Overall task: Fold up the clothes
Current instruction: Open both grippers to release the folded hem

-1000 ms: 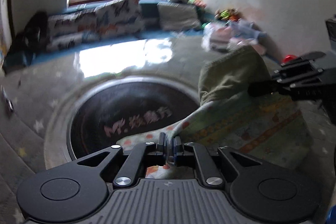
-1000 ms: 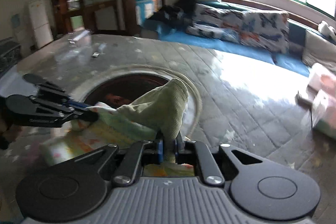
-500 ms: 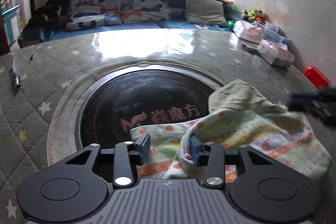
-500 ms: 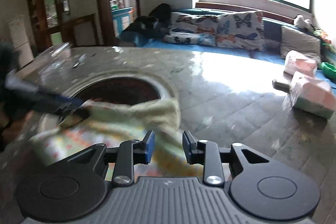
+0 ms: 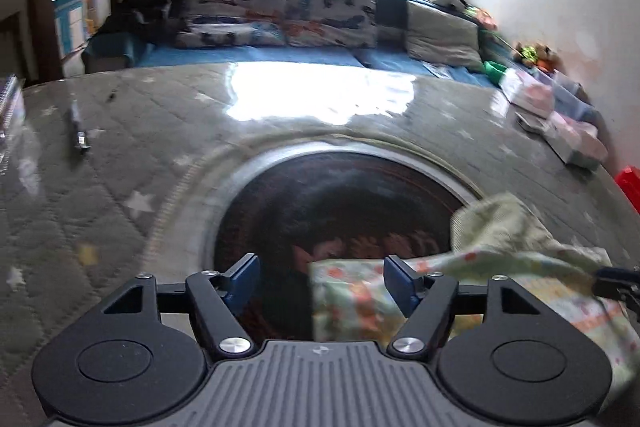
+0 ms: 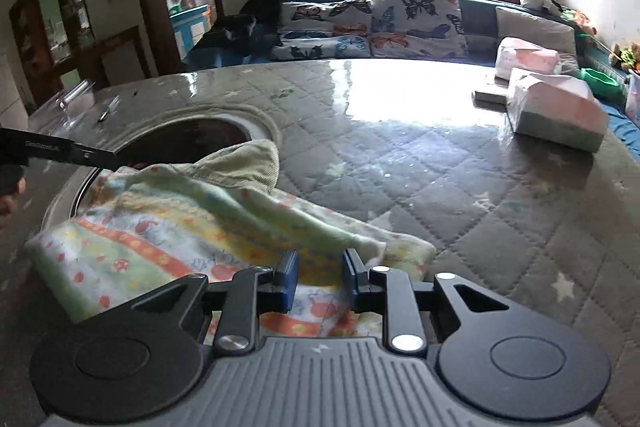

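Note:
A small patterned garment (image 6: 168, 227) with green ribbed cuffs lies folded on the quilted table, partly over the dark round inset (image 5: 340, 211). It also shows at the lower right of the left wrist view (image 5: 500, 267). My left gripper (image 5: 320, 281) is open and empty, its right finger just over the garment's left edge. My right gripper (image 6: 318, 277) is open and empty above the garment's near right corner. The left gripper's finger shows at the left edge of the right wrist view (image 6: 60, 151).
Tissue packs (image 6: 556, 111) sit at the table's right side. A pen (image 5: 80, 131) lies at the far left. A red object (image 5: 630, 183) is at the right edge. A sofa with butterfly cushions (image 6: 372, 23) stands behind the table.
Both grippers, shut on the lifted garment a second ago, have opened and let it go. The garment now lies flat on the table. The left gripper has drawn back to the left.

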A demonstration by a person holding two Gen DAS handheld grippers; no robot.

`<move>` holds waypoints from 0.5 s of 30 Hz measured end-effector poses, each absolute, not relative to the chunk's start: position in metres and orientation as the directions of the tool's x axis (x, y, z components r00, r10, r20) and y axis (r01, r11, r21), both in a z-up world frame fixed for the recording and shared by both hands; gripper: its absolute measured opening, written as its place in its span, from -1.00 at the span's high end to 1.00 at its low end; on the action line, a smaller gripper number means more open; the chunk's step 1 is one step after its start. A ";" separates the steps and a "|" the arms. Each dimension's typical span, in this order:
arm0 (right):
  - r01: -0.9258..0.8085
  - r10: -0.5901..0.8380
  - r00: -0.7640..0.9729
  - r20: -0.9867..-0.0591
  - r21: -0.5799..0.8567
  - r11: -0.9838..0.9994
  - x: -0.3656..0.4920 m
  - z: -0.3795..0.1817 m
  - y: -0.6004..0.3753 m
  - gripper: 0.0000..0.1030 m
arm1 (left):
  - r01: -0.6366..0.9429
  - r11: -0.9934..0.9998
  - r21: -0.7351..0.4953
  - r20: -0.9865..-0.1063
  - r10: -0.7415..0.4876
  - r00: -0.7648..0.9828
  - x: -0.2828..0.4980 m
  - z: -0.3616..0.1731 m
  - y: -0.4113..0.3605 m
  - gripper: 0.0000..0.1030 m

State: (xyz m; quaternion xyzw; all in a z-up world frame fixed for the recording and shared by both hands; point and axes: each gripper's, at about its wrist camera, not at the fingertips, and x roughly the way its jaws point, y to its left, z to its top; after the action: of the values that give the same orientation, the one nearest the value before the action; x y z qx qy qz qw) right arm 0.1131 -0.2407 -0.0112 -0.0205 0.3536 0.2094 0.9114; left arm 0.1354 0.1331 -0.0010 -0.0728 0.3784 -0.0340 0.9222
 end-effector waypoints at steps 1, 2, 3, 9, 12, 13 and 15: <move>-0.396 0.372 0.667 -0.646 0.115 0.911 0.113 -0.008 -0.239 0.53 | -0.006 0.985 -0.173 -0.690 -0.117 0.715 0.135 0.001 0.137 -0.40; -0.398 0.378 0.671 -0.638 0.120 0.909 0.113 -0.005 -0.237 0.53 | -0.017 0.983 -0.184 -0.685 -0.116 0.719 0.134 0.003 0.141 -0.40; -0.411 0.392 0.666 -0.634 0.126 0.903 0.114 -0.003 -0.231 0.53 | -0.013 0.983 -0.185 -0.678 -0.118 0.725 0.132 0.006 0.142 -0.40; -0.487 0.461 0.630 -0.625 0.145 0.861 0.126 0.003 -0.194 0.54 | 0.115 0.971 -0.208 -0.650 -0.225 0.726 0.122 0.014 0.115 -0.37; -0.479 0.449 0.622 -0.641 0.142 0.866 0.138 -0.003 -0.182 0.54 | 0.191 0.953 -0.235 -0.643 -0.300 0.705 0.122 0.012 0.093 -0.21; -0.471 0.440 0.620 -0.650 0.140 0.871 0.143 -0.006 -0.180 0.55 | 0.209 0.946 -0.249 -0.643 -0.323 0.695 0.124 0.011 0.087 -0.14; -0.454 0.419 0.626 -0.657 0.128 0.882 0.151 -0.011 -0.178 0.55 | 0.236 0.931 -0.280 -0.642 -0.364 0.675 0.129 0.007 0.075 -0.04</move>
State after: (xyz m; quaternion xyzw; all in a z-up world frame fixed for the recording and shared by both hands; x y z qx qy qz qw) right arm 0.1510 -0.1784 -0.0112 -0.0249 0.3580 0.2421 0.9014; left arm 0.1289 0.0749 0.0069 -0.0871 0.3683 -0.1645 0.9109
